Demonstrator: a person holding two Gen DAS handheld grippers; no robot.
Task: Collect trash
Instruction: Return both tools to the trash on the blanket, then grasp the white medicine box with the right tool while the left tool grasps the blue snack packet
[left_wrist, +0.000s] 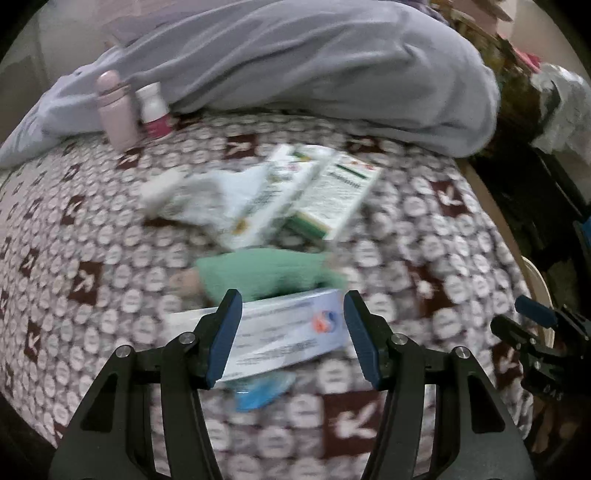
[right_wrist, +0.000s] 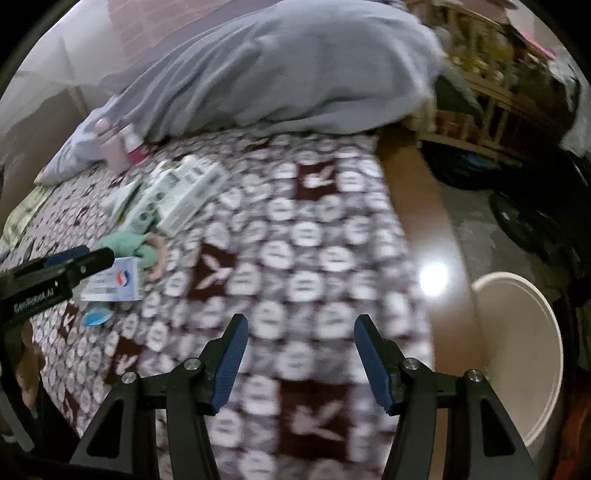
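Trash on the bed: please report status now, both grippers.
Left gripper open, over white box, not gripping. Right gripper open, empty, above patterned bedspread. White bin beside bed. More cartons and green cloth uncollected.

Left gripper (left_wrist: 291, 328) angled downward, jaws parted, nothing gripped; right gripper (right_wrist: 297, 354) at its 3 o'clock, likewise angled, jaws parted.

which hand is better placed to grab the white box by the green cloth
Left. The left gripper is open right over the white box, which shows between its fingers. The right gripper is open over bare bedspread, far from the box.
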